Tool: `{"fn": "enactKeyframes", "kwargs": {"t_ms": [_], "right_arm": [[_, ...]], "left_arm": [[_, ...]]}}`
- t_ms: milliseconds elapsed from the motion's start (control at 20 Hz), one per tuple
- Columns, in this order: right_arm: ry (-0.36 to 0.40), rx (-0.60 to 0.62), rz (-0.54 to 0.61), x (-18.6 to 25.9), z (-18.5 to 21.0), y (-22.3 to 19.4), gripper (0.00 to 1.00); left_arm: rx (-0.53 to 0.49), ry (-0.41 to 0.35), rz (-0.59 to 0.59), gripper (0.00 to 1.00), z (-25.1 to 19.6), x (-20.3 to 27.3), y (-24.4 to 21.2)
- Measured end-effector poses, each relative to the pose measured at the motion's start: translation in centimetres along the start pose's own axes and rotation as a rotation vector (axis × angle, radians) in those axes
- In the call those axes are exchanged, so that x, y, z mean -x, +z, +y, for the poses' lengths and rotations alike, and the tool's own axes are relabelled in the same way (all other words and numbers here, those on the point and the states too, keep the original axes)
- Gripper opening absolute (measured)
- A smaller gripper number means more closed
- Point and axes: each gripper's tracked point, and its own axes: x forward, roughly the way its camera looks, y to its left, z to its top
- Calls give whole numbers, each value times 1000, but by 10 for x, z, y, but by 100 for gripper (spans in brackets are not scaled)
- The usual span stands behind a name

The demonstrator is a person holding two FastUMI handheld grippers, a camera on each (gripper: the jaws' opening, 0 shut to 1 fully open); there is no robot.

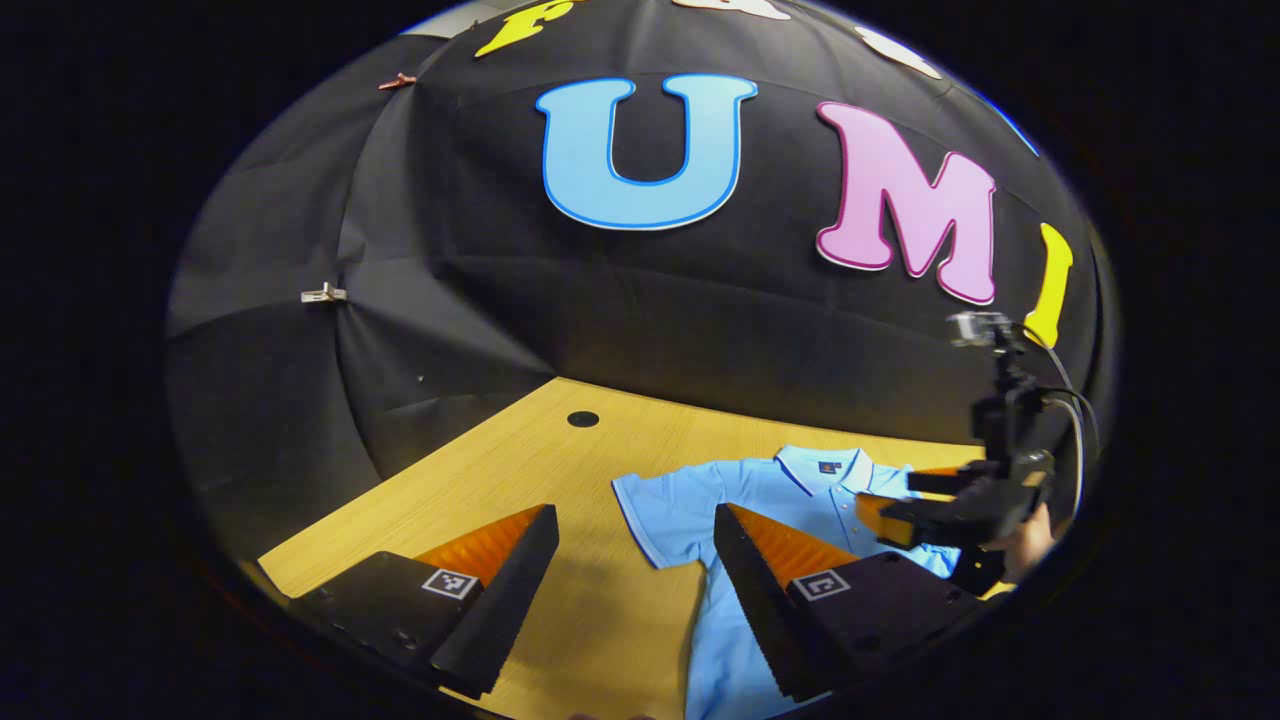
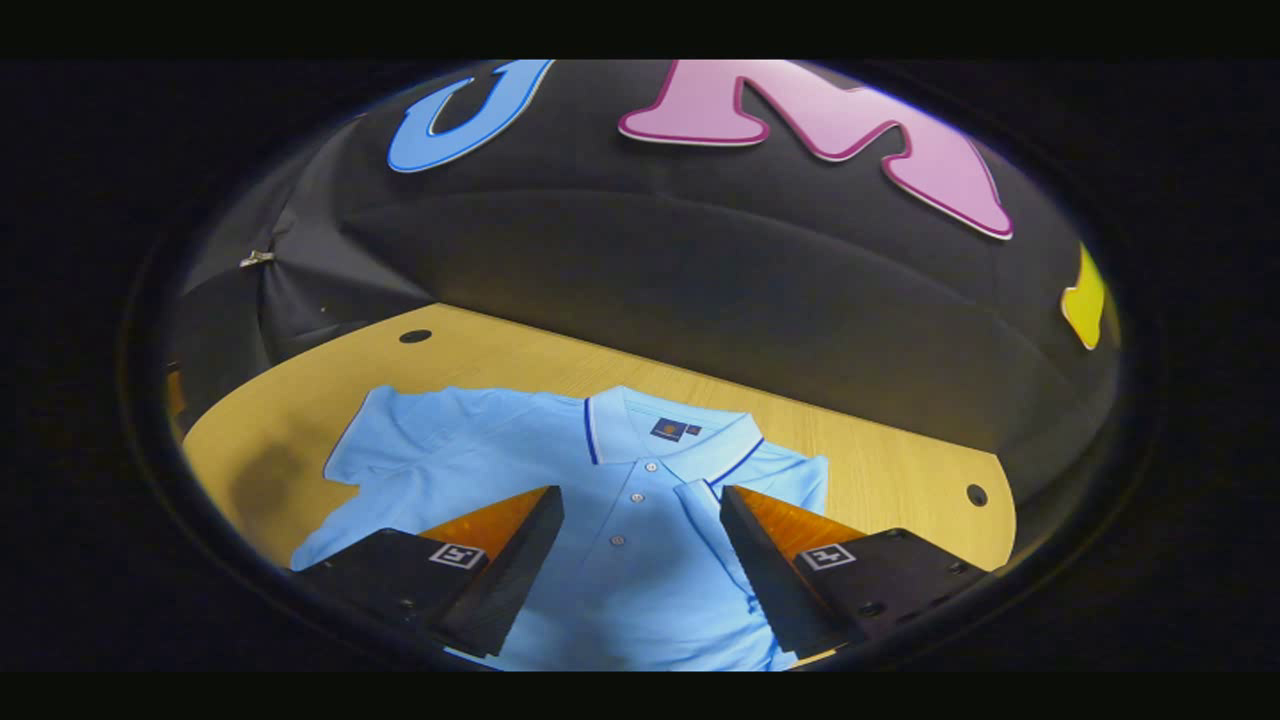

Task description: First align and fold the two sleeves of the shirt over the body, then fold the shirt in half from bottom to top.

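Both views above table (image 1: 600,440), facing wall; shared: shirt (image 2: 620,520).

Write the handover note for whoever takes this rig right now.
Left hand-held gripper: open, holding nothing, hovering near the shirt's spread sleeve.
Right hand-held gripper: open, holding nothing, above the shirt's chest.
Shirt: light blue polo, face up on the wooden table, collar toward the booth wall.
Done: one sleeve looks folded over the body.
Left: fold the spread sleeve in, then fold the shirt bottom to top.
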Motion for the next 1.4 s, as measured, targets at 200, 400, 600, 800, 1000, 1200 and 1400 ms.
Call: {"fn": "enactKeyframes", "kwargs": {"t_ms": [200, 400, 600, 800, 1000, 1200, 1400], "right_arm": [[-52, -84, 4, 32, -44, -25, 97], [-127, -79, -49, 63, -89, -34, 98], [-154, -167, -61, 84, -105, -48, 97], [-164, -215, -41, 90, -117, -65, 97], [-232, -118, -91, 111, -149, -64, 97], [-232, -206, -42, 113, -153, -86, 97], [-231, -255, -25, 117, -153, -96, 98]], "left_arm": [[-12, -23, 79, 98, -4, -81, -20], [-25, -61, 189, 98, -16, -151, -42], [-109, -15, 278, 98, -13, -203, -58], [-190, -29, 348, 98, -15, -225, -82], [-147, -23, 343, 87, -11, -226, -82], [-142, -26, 326, 49, -23, -228, -81], [-154, 21, 318, 6, -31, -224, -79]]}}
